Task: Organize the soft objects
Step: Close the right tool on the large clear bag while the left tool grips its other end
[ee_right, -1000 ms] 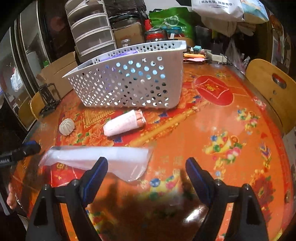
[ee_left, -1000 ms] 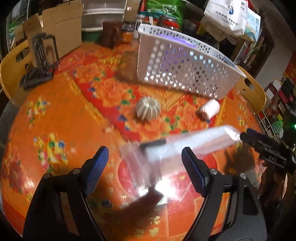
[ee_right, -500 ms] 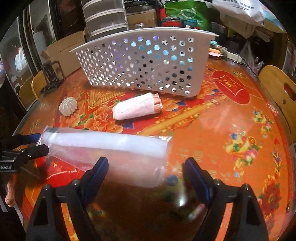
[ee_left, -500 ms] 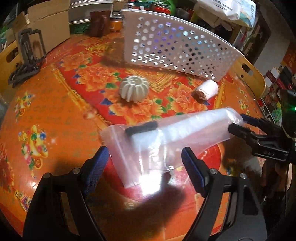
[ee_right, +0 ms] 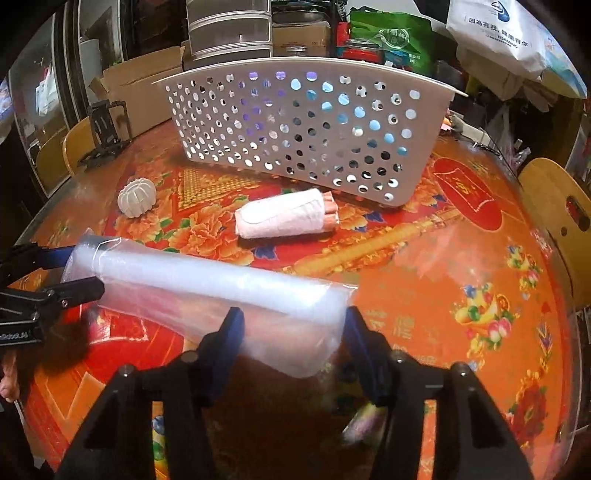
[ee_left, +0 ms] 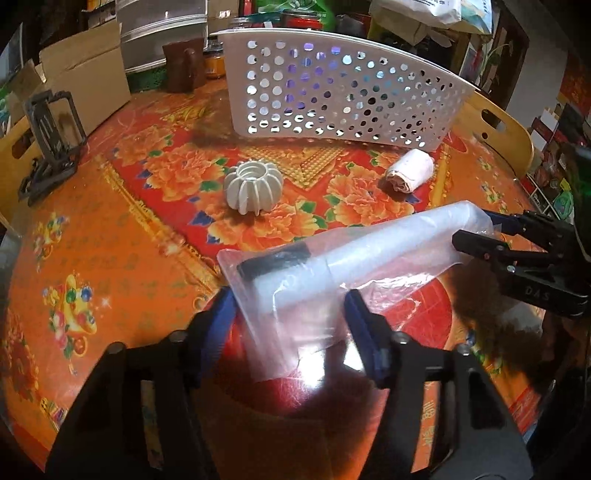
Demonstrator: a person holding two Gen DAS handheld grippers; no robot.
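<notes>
Nearest, the left gripper (ee_left: 291,321) and right gripper (ee_right: 293,334) each straddle one end of the clear plastic bag (ee_right: 207,291) lying on the bench (ee_right: 461,280). Both pairs of fingers have just been closing around it from a wider spread; whether they press yet is unclear. It looks light, limp and slippery, best taken at both ends. Beyond lie the rolled towel (ee_right: 286,218) and white basket (ee_right: 303,129).

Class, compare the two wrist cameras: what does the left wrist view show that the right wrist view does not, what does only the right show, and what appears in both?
Only the left wrist view shows the black block inside one end of the plastic bag, and the brown jars behind the basket.

Only the right wrist view shows the grey drawers, the green bag and the red seal printed on the tablecloth.

Both show the white basket, the rolled towel, the ribbed white ornament and the plastic bag on the tablecloth.
</notes>
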